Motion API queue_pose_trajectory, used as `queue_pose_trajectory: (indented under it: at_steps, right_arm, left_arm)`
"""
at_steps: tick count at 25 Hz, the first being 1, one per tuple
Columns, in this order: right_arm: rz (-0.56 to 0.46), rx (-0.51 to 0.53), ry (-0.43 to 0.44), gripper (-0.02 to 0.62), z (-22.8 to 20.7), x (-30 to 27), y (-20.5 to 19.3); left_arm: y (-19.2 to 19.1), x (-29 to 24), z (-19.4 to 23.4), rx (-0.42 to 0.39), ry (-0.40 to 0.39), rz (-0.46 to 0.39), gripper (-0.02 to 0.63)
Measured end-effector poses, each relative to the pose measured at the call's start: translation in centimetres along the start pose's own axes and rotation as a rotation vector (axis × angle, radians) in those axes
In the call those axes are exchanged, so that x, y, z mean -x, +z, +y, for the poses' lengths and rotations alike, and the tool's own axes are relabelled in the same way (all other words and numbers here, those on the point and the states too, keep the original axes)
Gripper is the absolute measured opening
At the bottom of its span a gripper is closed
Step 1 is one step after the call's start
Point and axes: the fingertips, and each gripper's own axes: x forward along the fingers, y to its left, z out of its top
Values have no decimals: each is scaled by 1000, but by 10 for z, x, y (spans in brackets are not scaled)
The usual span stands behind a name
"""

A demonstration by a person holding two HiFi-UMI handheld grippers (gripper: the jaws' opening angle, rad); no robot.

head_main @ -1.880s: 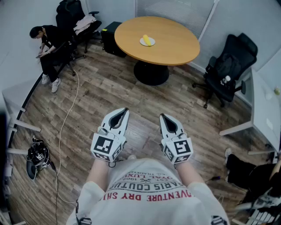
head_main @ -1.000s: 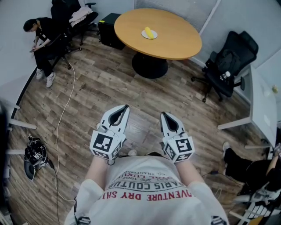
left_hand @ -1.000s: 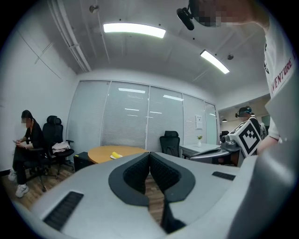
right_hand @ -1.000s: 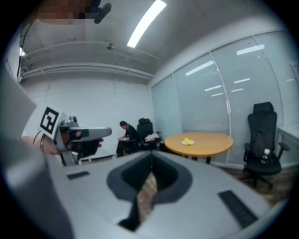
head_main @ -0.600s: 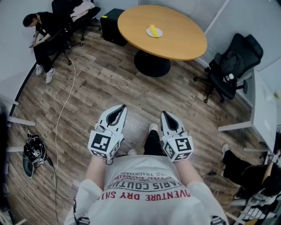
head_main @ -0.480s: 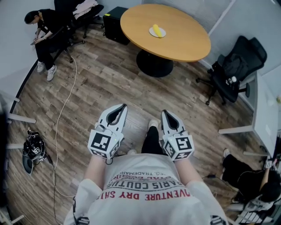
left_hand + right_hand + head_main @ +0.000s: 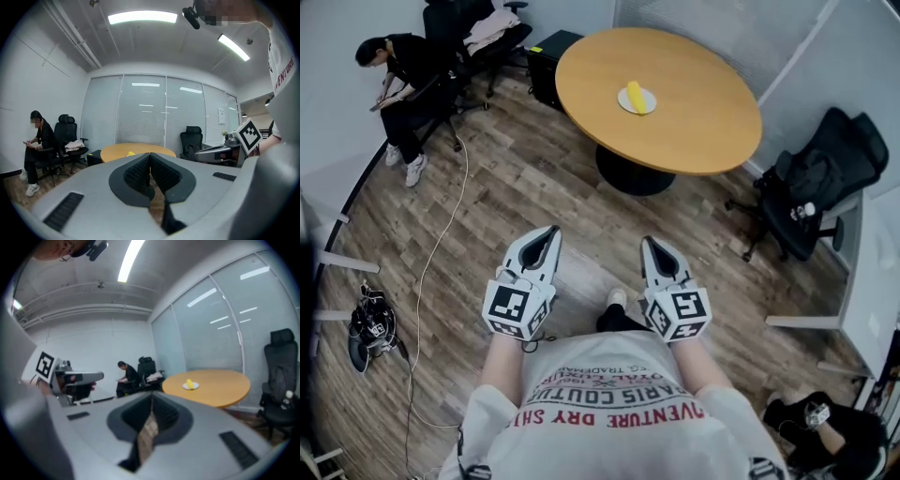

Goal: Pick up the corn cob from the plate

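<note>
Well beyond left gripper [image 7: 551,231] and right gripper [image 7: 649,242], jaws together: corn cob [image 7: 635,96] on plate [image 7: 623,104].

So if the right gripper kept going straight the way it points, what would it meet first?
Nothing near: open floor lies ahead. Further on, the right gripper would probably reach the edge of the round table, though it might pass beside it; depth is unclear.

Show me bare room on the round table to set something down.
Nearly all the round table is bare: the wide stretch from the plate toward the black chair, and the near rim. Only the plate with the corn cob takes room.
</note>
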Motion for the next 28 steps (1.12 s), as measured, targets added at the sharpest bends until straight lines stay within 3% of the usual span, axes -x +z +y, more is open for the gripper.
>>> queue_pose_trajectory:
  at_steps: [7,15,22,28]
  right_arm:
    - [-7,13,25,29,-89,-43,30]
    - [3,6,24,29,-150,-80,47]
    - [14,-4,-13,30,-171,-132,56]
    - [11,-18,-88,29,-181,-208,77]
  left_arm:
    - [21,-100,-15,-14,3,-26,35]
    - [25,-173,-15,-18,-13,-2,35]
    - [25,-226,25,-3,-54,2,35]
    - [38,-295,87,1,-148,-3,34]
